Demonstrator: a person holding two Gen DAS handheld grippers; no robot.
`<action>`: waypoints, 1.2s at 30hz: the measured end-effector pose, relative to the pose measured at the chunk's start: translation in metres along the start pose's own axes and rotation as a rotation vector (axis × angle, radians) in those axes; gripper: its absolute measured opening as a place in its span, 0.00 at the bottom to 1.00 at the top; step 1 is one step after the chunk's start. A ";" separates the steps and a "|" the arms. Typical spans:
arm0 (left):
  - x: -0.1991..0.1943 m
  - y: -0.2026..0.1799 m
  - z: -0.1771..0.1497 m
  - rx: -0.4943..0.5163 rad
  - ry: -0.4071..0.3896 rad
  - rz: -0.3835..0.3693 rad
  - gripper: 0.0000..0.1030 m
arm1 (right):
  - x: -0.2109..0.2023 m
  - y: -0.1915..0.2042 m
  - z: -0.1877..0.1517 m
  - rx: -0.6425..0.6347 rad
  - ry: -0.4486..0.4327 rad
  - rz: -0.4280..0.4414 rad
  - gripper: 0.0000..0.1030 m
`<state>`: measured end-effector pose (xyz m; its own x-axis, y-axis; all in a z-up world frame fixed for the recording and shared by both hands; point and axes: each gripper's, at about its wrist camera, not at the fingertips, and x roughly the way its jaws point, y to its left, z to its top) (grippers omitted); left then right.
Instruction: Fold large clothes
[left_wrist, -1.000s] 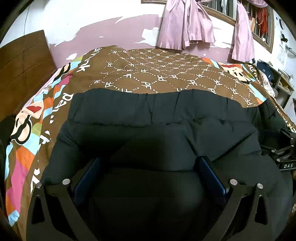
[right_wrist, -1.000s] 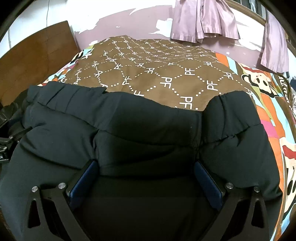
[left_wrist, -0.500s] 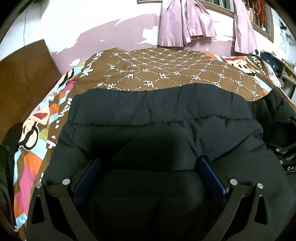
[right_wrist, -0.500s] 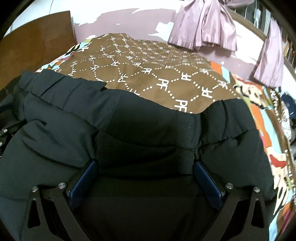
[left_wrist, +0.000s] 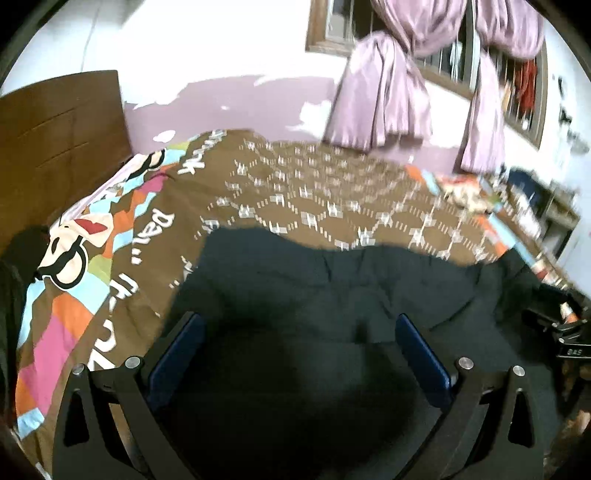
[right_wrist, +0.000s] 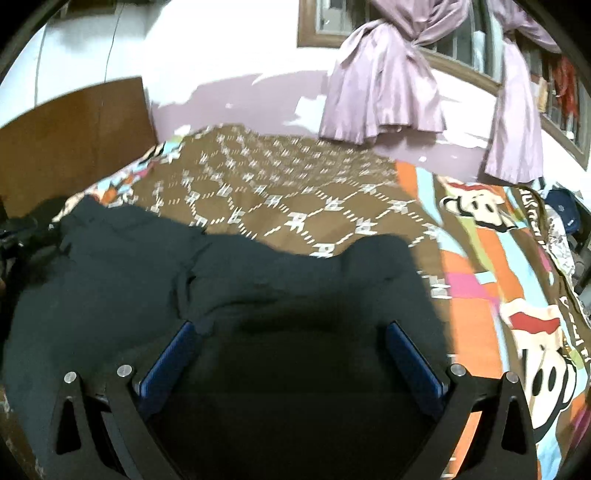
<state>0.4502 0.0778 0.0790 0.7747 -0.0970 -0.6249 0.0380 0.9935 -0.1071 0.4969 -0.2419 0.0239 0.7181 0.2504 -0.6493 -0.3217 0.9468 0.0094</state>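
A dark puffy jacket (left_wrist: 332, 280) lies spread on the bed and fills the lower half of both views, its far hem lying across the brown quilt. My left gripper (left_wrist: 297, 319) stands open over it, blue pads wide apart with dark fabric lying between them. Over the jacket's (right_wrist: 129, 266) right portion my right gripper (right_wrist: 290, 326) is open in the same way. The right gripper's black body (left_wrist: 569, 332) shows at the right edge of the left wrist view. Whether the pads touch the fabric is hidden by the dark cloth.
The bed carries a brown patterned quilt (left_wrist: 314, 184) with colourful cartoon borders (right_wrist: 491, 258). A wooden headboard (left_wrist: 55, 129) stands at the left. Purple curtains (right_wrist: 380, 81) hang at a barred window on the far wall. Cluttered shelves (left_wrist: 546, 206) stand right of the bed.
Both cameras have tilted up and drawn back, so more wall and window show and the jacket sits lower. The fabric bulge between the fingers has flattened. The views are motion-blurred.
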 end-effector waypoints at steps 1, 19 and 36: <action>-0.007 0.008 0.003 -0.008 -0.006 -0.002 0.99 | -0.006 -0.008 -0.001 0.014 -0.011 -0.004 1.00; 0.018 0.111 -0.038 -0.318 0.270 -0.158 0.99 | 0.051 -0.135 -0.056 0.601 0.338 0.254 1.00; 0.043 0.121 -0.045 -0.415 0.450 -0.472 0.99 | 0.044 -0.128 -0.072 0.664 0.317 0.601 1.00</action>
<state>0.4598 0.1913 0.0045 0.4004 -0.6082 -0.6854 -0.0082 0.7456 -0.6664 0.5257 -0.3662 -0.0605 0.3141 0.7587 -0.5708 -0.0960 0.6235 0.7759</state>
